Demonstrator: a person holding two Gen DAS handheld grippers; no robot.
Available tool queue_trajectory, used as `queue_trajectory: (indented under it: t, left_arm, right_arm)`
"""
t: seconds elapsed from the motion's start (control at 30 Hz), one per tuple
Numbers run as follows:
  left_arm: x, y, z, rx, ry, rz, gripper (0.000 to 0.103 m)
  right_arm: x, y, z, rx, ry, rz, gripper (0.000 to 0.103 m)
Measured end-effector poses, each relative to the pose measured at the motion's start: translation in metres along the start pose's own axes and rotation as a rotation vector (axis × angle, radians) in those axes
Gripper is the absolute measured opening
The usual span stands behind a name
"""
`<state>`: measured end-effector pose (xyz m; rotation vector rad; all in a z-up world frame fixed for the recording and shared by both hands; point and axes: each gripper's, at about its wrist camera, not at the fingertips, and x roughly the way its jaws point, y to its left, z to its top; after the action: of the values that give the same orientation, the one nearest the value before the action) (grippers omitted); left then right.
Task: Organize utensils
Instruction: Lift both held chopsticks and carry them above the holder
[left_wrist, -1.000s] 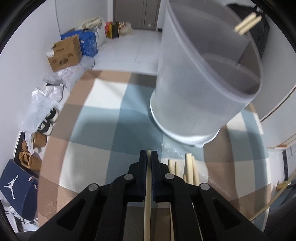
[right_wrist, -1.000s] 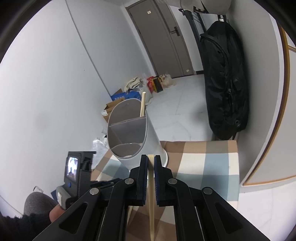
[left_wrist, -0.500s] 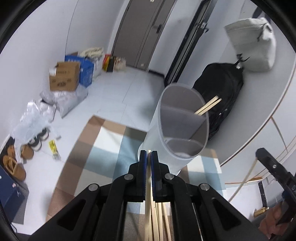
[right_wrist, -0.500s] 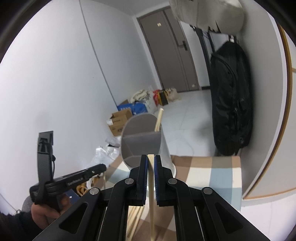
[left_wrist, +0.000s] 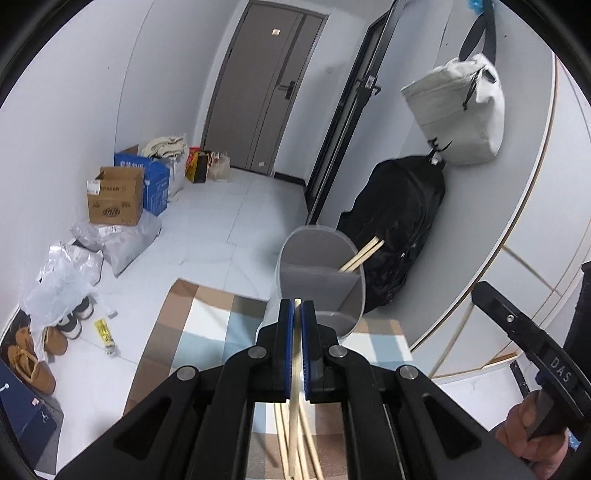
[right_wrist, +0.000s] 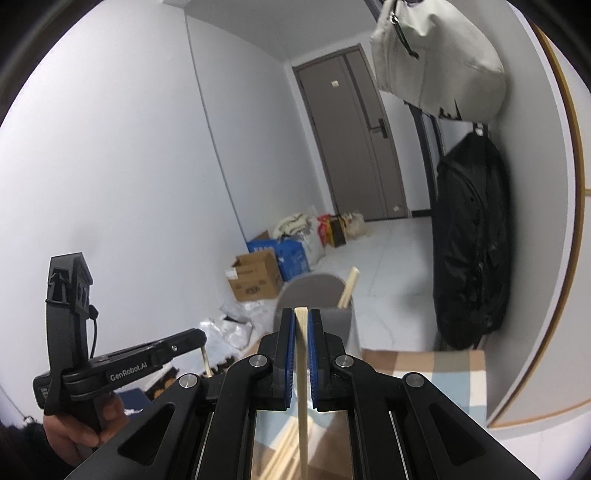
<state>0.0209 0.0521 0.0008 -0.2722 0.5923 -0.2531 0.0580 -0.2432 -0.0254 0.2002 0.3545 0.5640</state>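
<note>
My left gripper (left_wrist: 297, 306) is shut on a wooden chopstick (left_wrist: 294, 384) and is held high above the checked mat (left_wrist: 199, 332). My right gripper (right_wrist: 301, 314) is shut on another wooden chopstick (right_wrist: 302, 387), also raised. A grey divided utensil holder (left_wrist: 317, 288) stands on the mat below and ahead, with two chopsticks (left_wrist: 364, 253) leaning in its far compartment. It also shows in the right wrist view (right_wrist: 314, 295). Several loose chopsticks (left_wrist: 306, 443) lie on the mat beneath the left gripper.
A black backpack (left_wrist: 399, 229) and a white bag (left_wrist: 458, 110) hang at the right wall. Cardboard boxes (left_wrist: 114, 199), plastic bags (left_wrist: 122, 236) and shoes (left_wrist: 33, 354) line the left wall. A closed door (left_wrist: 262, 99) is at the far end.
Both grippers have risen well above the mat with their chopsticks. The holder, close in front of the left gripper a second ago, now looks small and lower down.
</note>
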Motion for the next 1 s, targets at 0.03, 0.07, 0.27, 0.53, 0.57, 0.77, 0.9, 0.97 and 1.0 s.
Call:
queue_trajectory:
  t: [0.03, 0.07, 0.27, 0.53, 0.57, 0.77, 0.9, 0.97, 1.0]
  left_arm:
    - [-0.002, -0.001, 0.003, 0.0, -0.007, -0.005, 0.0]
    - [-0.006, -0.003, 0.007, 0.001, -0.018, -0.006, 0.0]
    - [-0.016, -0.012, 0.046, 0.012, -0.075, -0.034, 0.0]
    - [-0.01, -0.021, 0.094, 0.04, -0.109, -0.058, 0.0]
    - [-0.008, -0.023, 0.1, 0.045, -0.115, -0.056, 0.0]
    - [0.007, -0.028, 0.125, 0.084, -0.15, -0.043, 0.0]
    - [0.023, -0.028, 0.134, 0.098, -0.167, -0.029, 0.0]
    - [0.033, -0.027, 0.14, 0.099, -0.165, -0.032, 0.0]
    - [0.037, -0.027, 0.141, 0.101, -0.162, -0.034, 0.0]
  right_arm:
    - [0.0, 0.002, 0.006, -0.003, -0.01, 0.004, 0.006]
    - [0.0, 0.003, 0.01, -0.003, -0.015, 0.01, 0.006]
    - [0.009, 0.007, 0.053, -0.013, -0.054, 0.028, 0.006]
    - [0.031, 0.006, 0.106, -0.025, -0.09, 0.04, 0.006]
    - [0.036, 0.005, 0.112, -0.024, -0.094, 0.042, 0.006]
    - [0.061, -0.003, 0.133, -0.017, -0.12, 0.037, 0.006]
    - [0.076, -0.012, 0.14, -0.001, -0.149, 0.021, 0.006]
    - [0.083, -0.017, 0.142, 0.01, -0.167, 0.012, 0.006]
    - [0.085, -0.019, 0.142, 0.014, -0.174, 0.01, 0.006]
